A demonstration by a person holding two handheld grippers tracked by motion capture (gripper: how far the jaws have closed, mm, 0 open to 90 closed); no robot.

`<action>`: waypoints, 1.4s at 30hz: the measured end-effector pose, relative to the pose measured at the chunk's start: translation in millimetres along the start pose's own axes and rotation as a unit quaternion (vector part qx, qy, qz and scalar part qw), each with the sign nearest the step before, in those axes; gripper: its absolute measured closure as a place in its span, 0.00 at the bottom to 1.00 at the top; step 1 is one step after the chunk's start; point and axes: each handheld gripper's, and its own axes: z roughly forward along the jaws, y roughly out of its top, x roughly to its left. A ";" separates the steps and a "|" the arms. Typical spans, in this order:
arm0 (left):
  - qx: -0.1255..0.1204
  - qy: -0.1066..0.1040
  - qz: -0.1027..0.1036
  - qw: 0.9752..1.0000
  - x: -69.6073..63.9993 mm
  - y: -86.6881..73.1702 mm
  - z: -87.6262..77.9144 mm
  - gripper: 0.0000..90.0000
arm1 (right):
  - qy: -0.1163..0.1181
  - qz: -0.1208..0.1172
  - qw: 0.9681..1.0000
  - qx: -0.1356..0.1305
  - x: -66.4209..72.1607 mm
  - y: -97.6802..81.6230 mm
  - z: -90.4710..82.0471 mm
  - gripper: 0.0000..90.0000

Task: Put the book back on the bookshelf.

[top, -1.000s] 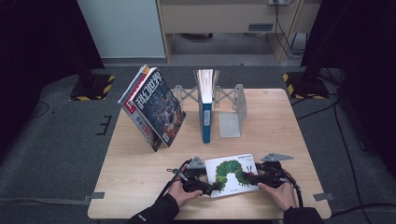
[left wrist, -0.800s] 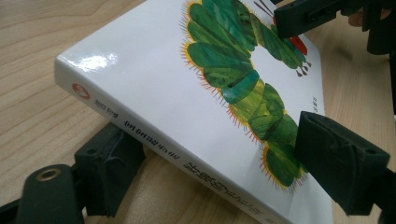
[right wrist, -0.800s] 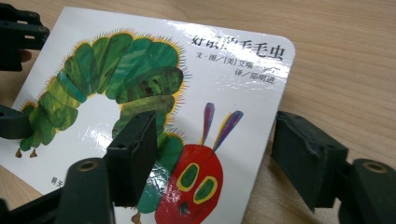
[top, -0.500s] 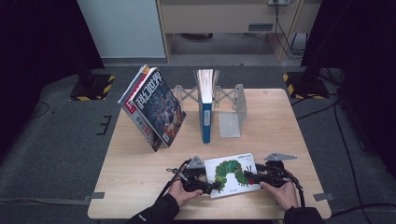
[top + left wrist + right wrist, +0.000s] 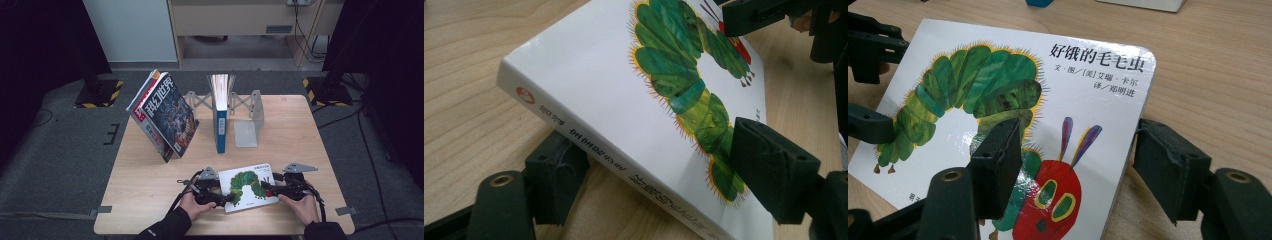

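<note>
While both grippers flank the caterpillar book (image 5: 248,187), the high view hides their contact.
Left gripper (image 5: 664,185) straddles the spine corner, jaws just closing; right gripper (image 5: 1075,165) likewise; grip uncertain.

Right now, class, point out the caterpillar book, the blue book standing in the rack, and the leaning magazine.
caterpillar book (image 5: 248,186), high view, on its white cover.
blue book (image 5: 220,127), high view, on its spine.
leaning magazine (image 5: 167,114), high view, on its front cover.
</note>
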 end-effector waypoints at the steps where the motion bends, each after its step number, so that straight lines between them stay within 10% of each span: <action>1: -0.001 -0.001 -0.001 1.000 0.4 0.0 -0.1 0.26 | 0.000 0.000 1.000 0.001 -0.1 -0.2 0.2 0.40; 11: -0.011 -0.003 -0.017 1.000 1.8 0.7 -3.9 0.32 | 0.005 0.021 1.000 0.016 0.7 -2.6 2.3 0.36; 18: -0.032 -0.001 -0.011 0.999 1.6 7.3 -11.6 0.46 | 0.002 0.011 0.999 -0.039 -0.2 2.6 -4.4 0.36; 29: -0.045 0.003 -0.009 0.999 -0.8 10.2 -15.3 0.51 | 0.012 0.012 1.000 -0.005 2.0 0.2 -0.2 0.34; 42: -0.030 -0.044 0.009 0.999 -12.4 4.1 2.1 0.55 | 0.013 -0.013 0.999 -0.027 2.5 2.8 -3.1 0.36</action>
